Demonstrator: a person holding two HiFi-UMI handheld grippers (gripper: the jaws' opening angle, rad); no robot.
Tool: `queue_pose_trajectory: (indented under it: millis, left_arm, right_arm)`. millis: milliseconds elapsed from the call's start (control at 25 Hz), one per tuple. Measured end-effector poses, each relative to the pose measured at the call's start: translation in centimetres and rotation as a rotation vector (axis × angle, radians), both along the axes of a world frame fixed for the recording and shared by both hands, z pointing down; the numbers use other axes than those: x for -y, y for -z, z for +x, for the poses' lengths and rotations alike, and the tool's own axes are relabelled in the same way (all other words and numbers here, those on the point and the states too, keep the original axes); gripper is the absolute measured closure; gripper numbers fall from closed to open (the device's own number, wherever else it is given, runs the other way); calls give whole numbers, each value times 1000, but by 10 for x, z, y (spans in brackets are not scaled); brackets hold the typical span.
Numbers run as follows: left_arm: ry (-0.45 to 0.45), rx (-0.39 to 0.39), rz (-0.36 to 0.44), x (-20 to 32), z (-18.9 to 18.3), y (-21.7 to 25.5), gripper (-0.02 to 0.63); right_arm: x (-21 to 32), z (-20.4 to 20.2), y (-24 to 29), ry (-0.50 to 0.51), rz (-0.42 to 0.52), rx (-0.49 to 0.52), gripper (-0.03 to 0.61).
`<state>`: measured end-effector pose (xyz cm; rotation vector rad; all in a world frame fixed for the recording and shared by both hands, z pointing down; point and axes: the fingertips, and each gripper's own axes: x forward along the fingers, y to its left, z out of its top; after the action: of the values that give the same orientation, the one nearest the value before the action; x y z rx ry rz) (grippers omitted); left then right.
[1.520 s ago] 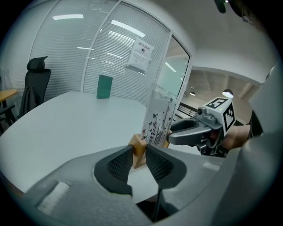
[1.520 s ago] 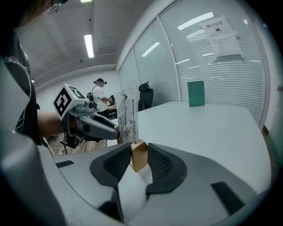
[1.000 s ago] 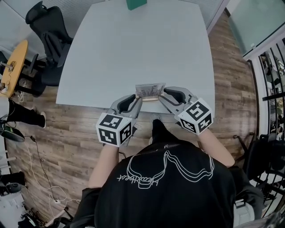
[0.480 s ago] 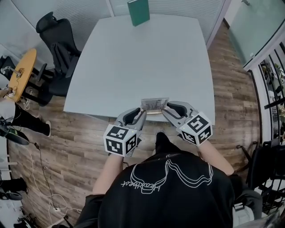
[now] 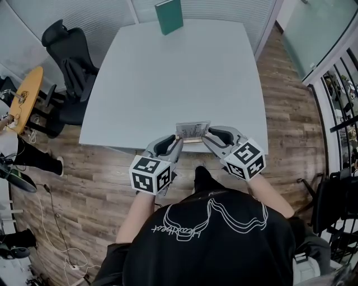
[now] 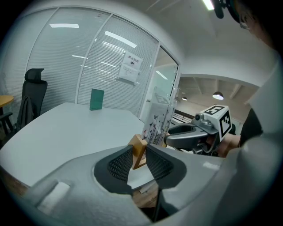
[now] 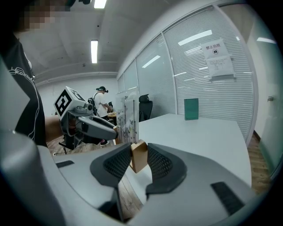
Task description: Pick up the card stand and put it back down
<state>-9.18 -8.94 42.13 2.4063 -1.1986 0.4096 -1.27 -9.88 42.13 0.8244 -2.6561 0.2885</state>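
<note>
The card stand [image 5: 193, 132], a clear upright panel with a printed card on a wooden base, is at the near edge of the white table [image 5: 168, 78]. My left gripper [image 5: 178, 140] is shut on the left end of the wooden base [image 6: 140, 149]. The right gripper [image 5: 206, 134] is shut on the right end of the base [image 7: 139, 155]. Each gripper view shows the wooden end pinched between the ribbed pads, with the other gripper across from it. I cannot tell whether the base touches the tabletop.
A green book [image 5: 169, 15] stands upright at the far edge of the table. A black office chair [image 5: 67, 56] and a round wooden table [image 5: 22, 89] are at the left. Glass walls with blinds lie beyond, and the floor is wood.
The head view has shifted, so the table sits lower in the picture and more of its far edge shows. Both grippers keep the same hold on the stand at the near edge.
</note>
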Motion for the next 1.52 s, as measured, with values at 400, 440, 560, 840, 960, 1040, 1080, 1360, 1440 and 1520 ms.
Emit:
queue_pose_trajectory:
  millis: [400,440,560,840,960,1040,1080,1360,1440,1520]
  left_arm:
    - [-18,-8,3,12,6,3,515]
    - [-19,-8,3,15,6,3,515]
    - [-20,-8,0,24,5,2,515]
    - [-19,0,-18,51,1,-8,515]
    - [-24,11,-30,64,2,-14,515]
    - [-23,21,-41,73,1,-21,517]
    - [-22,25,-47,78,1,-24,517]
    - [-25,54,-92,106,0,-51,520]
    - [-27,61,-108,111,-1,-60,520]
    - [-26,67,-126,115,-1,-70,520]
  right_arm:
    - [11,6,5,-17,9,-19,459]
    - [14,6,4,-18,7,-20,459]
    - [24,5,3,-23,3,-20,460]
    - [52,1,-7,-27,-10,-39,462]
    - [65,1,-12,-23,-12,-53,462]
    - [75,0,-17,-20,-16,-59,463]
    - [79,0,-20,-19,-18,-61,463]
    - [108,-1,-45,-12,-46,-82,463]
    - [114,-3,-55,-6,-55,-95,463]
    - [118,-3,-64,-1,-64,-108,463]
